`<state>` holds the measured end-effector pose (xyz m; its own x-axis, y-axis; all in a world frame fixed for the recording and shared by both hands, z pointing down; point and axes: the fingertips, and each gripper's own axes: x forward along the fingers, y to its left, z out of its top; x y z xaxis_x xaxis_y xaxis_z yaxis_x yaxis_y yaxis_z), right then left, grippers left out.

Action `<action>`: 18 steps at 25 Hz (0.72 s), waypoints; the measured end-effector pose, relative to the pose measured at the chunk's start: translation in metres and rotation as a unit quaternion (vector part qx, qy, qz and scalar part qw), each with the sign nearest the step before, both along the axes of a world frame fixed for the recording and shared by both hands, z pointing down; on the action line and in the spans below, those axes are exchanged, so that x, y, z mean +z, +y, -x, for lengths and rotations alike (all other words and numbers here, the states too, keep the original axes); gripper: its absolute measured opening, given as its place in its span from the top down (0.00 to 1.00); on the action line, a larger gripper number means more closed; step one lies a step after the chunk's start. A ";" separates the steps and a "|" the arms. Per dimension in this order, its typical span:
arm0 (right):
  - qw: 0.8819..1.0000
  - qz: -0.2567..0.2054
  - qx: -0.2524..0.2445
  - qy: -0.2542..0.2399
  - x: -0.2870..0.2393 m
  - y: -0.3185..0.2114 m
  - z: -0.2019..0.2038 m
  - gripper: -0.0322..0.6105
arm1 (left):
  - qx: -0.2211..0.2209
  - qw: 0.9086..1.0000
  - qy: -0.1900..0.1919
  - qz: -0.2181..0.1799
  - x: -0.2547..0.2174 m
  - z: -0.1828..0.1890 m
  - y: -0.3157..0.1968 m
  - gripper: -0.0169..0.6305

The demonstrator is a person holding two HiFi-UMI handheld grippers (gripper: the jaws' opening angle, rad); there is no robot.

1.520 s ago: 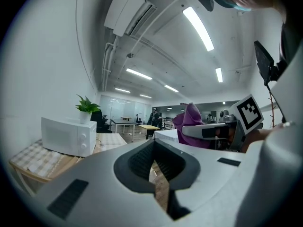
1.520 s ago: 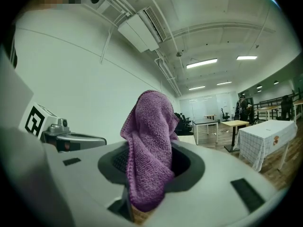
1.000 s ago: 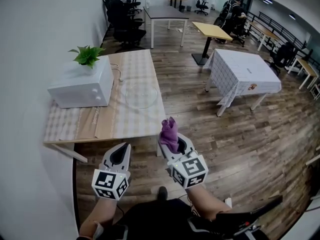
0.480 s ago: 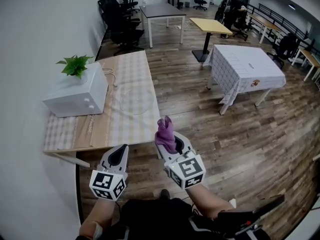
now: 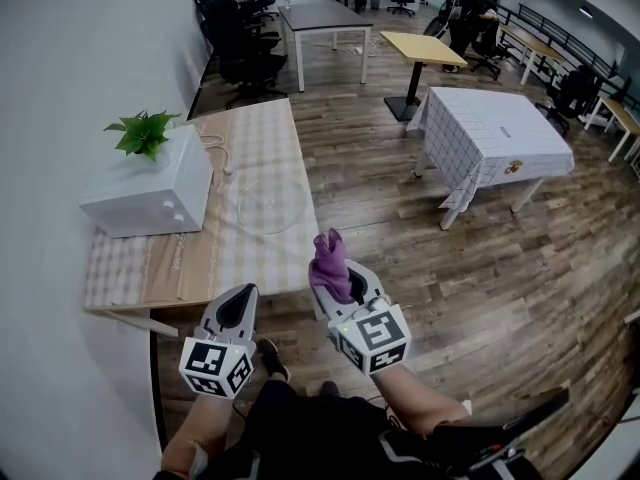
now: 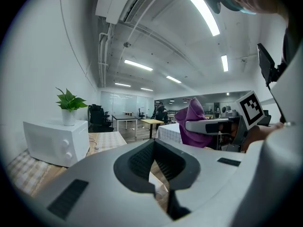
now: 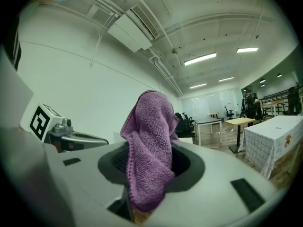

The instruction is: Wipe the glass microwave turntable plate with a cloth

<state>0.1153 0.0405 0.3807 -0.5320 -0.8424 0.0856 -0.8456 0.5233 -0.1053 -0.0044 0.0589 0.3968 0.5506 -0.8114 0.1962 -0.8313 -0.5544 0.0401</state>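
The clear glass turntable plate (image 5: pixel 265 201) lies flat on the checked table (image 5: pixel 250 253), to the right of the white microwave (image 5: pixel 145 196). My right gripper (image 5: pixel 330 261) is shut on a purple cloth (image 5: pixel 329 262), held upright in front of the table's near edge; the cloth (image 7: pixel 149 162) fills the jaws in the right gripper view. My left gripper (image 5: pixel 239 306) hangs beside it, shut with nothing in it, short of the table. From the left gripper view the microwave (image 6: pixel 57 141) and the cloth (image 6: pixel 194 124) both show.
A green plant (image 5: pixel 143 132) stands on the microwave. A cable (image 5: pixel 215 153) lies on the table behind it. Further off on the wooden floor are a table with a checked cover (image 5: pixel 495 133), a yellow table (image 5: pixel 431 48), desks and office chairs (image 5: pixel 235 38).
The view has shifted slightly closer to the table; both grippers keep their pose, and the cloth stays in the right gripper. A foot has come into view below.
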 end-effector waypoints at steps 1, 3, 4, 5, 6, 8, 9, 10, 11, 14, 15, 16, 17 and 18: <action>1.000 0.000 0.000 0.001 0.000 -0.004 0.001 0.71 | 0.000 1.000 0.002 -0.001 0.000 0.001 -0.005 0.96; 1.000 -0.001 -0.001 0.003 0.001 -0.012 0.005 0.71 | -0.002 1.000 0.006 -0.004 0.000 0.004 -0.015 0.96; 1.000 -0.002 -0.001 0.004 0.001 -0.017 0.007 0.71 | -0.002 1.000 0.008 -0.005 0.000 0.006 -0.020 0.96; 1.000 -0.002 -0.001 0.006 0.001 -0.022 0.009 0.71 | -0.003 1.000 0.011 -0.006 0.000 0.009 -0.026 0.96; 1.000 -0.002 0.000 0.009 0.000 -0.027 0.011 0.71 | -0.002 1.000 0.013 -0.008 0.000 0.010 -0.032 0.96; 1.000 0.000 0.001 0.014 0.000 -0.038 0.015 0.71 | 0.000 1.000 0.016 -0.010 -0.002 0.014 -0.045 0.96; 1.000 0.001 0.001 0.016 0.000 -0.044 0.017 0.71 | 0.001 1.000 0.018 -0.011 -0.002 0.016 -0.051 0.96; 1.000 0.002 0.002 0.018 0.001 -0.050 0.019 0.71 | 0.002 1.000 0.020 -0.012 -0.002 0.018 -0.058 0.96; 1.000 0.003 0.003 0.019 0.001 -0.056 0.022 0.71 | 0.004 1.000 0.022 -0.011 -0.002 0.020 -0.064 0.96; 1.000 0.007 0.007 0.018 0.004 -0.074 0.029 0.71 | 0.011 1.000 0.024 -0.013 -0.002 0.027 -0.081 0.96; 1.000 0.009 0.008 0.018 0.006 -0.080 0.032 0.71 | 0.012 1.000 0.023 -0.014 -0.002 0.031 -0.088 0.96; 1.000 0.012 0.009 0.017 0.007 -0.086 0.036 0.71 | 0.013 1.000 0.023 -0.013 -0.001 0.034 -0.095 0.96; 1.000 0.016 0.010 0.018 0.010 -0.092 0.039 0.71 | 0.013 1.000 0.023 -0.012 0.000 0.037 -0.102 0.96; 1.000 0.019 0.011 0.019 0.012 -0.098 0.042 0.71 | 0.013 1.000 0.023 -0.011 0.001 0.040 -0.109 0.96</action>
<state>0.0737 -0.0580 0.3928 -0.5097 -0.8492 0.1384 -0.8603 0.5013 -0.0924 -0.0445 -0.0502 0.3981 0.5803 -0.8001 0.1518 -0.8136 -0.5776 0.0660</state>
